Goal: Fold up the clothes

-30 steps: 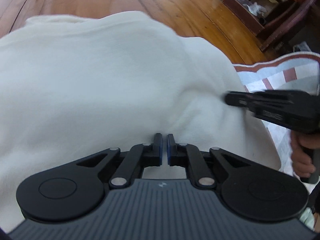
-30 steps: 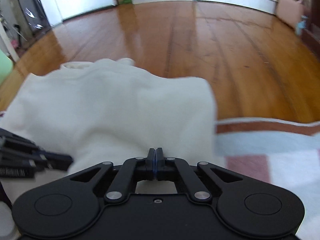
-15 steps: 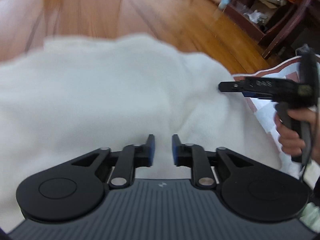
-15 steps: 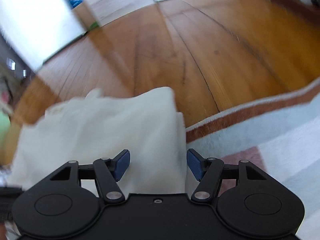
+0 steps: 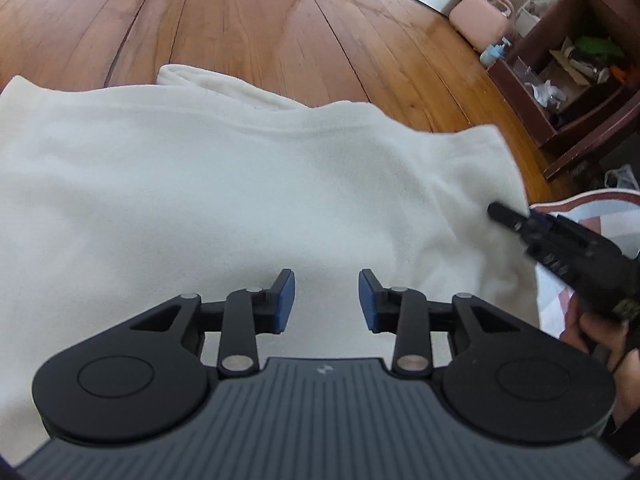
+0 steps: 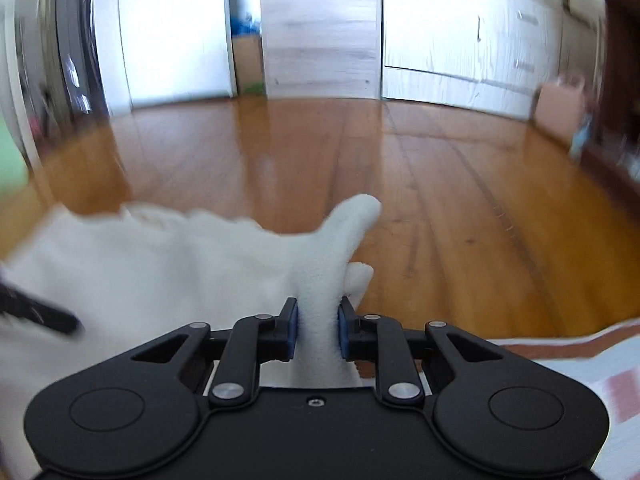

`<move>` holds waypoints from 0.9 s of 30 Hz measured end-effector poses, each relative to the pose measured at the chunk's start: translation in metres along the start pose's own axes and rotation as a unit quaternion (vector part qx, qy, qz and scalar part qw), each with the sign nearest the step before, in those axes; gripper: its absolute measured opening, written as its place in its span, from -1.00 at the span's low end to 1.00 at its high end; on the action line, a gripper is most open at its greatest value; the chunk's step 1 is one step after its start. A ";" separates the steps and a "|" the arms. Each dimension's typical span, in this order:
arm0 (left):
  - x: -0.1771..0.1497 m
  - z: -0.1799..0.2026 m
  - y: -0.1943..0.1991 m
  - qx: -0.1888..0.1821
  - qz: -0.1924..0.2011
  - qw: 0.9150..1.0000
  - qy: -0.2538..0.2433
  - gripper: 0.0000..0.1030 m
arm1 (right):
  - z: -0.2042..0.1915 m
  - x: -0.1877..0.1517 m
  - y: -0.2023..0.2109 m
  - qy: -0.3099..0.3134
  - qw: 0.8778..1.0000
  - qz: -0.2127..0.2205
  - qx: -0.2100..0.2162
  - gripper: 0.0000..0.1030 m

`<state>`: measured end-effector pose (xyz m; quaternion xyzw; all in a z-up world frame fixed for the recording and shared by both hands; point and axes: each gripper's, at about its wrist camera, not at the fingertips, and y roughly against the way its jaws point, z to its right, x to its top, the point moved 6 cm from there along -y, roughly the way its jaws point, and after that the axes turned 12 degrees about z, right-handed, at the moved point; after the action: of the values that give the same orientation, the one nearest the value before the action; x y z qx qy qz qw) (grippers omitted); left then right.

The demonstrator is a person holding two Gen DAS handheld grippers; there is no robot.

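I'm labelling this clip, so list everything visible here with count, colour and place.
garment: one, cream fleece, spread across floor and rug; a fold pinched at its right edge
wooden floor: one, glossy brown planks, beyond the garment
rug: one, pale blue and pink checks with a brown border, at right
case: one, pink, on the floor by the far wall
bottle: one, light blue, beside the shelf
shelf unit: one, dark wood, far right, cluttered
cabinets: white, along the far wall
left tongs: black, blue pads, open above the garment
right tongs: black, shut on the garment
hand: one, holding the right tongs' handle
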<state>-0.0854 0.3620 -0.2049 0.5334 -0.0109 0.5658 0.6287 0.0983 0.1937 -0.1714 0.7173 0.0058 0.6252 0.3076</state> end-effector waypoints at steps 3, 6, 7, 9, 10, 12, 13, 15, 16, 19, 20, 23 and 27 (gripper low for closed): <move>0.001 0.003 -0.001 0.000 -0.001 1.000 -0.003 -0.33 | 0.004 0.000 -0.014 0.000 1.000 -0.016 0.000 -0.11; 0.000 0.002 -0.001 -0.002 0.000 1.000 0.001 -0.25 | 0.009 0.001 -0.028 0.001 0.999 -0.032 0.001 0.08; 0.000 0.000 0.000 -0.003 0.000 1.000 0.002 -0.24 | 0.010 0.001 -0.032 0.001 0.999 -0.038 0.001 0.08; 0.000 -0.003 -0.001 -0.002 0.001 1.000 0.005 -0.24 | 0.016 0.006 -0.046 -0.016 0.999 -0.040 0.003 0.08; 0.000 -0.006 -0.002 -0.001 0.001 1.000 0.006 -0.24 | 0.019 0.010 -0.053 -0.028 0.999 -0.040 0.004 0.08; 0.001 -0.012 -0.004 0.004 0.001 1.000 0.009 -0.24 | 0.021 0.016 -0.064 -0.025 0.999 -0.042 -0.005 -0.07; 0.001 -0.014 -0.004 0.005 0.001 1.000 0.013 -0.24 | 0.020 0.019 -0.068 -0.017 0.999 -0.044 -0.013 -0.12; 0.000 -0.018 -0.005 0.005 0.000 1.000 0.020 -0.24 | 0.018 0.024 -0.075 0.001 0.999 -0.045 -0.022 -0.19; 0.001 -0.018 -0.006 0.005 0.000 1.000 0.021 -0.24 | 0.013 0.026 -0.075 0.014 0.999 -0.039 -0.014 -0.34; 0.001 -0.019 -0.006 0.002 0.002 1.000 0.025 -0.24 | 0.002 0.030 -0.066 0.065 0.997 -0.017 -0.026 -0.82; 0.001 -0.018 -0.005 -0.001 0.005 1.000 0.025 -0.24 | -0.002 0.033 -0.060 0.077 0.997 -0.005 -0.032 -0.84; 0.004 -0.016 0.000 -0.030 0.020 0.998 0.046 -0.24 | -0.014 0.047 -0.033 0.028 0.999 0.025 0.004 -0.85; 0.008 -0.014 0.020 -0.087 0.033 0.991 0.099 -0.14 | -0.054 0.046 0.021 -0.066 0.989 0.042 0.124 -0.86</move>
<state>-0.1051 0.3737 -0.1930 0.4170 -0.0154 0.6332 0.6519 0.0523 0.2183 -0.1193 0.7893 0.0324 0.5831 0.1896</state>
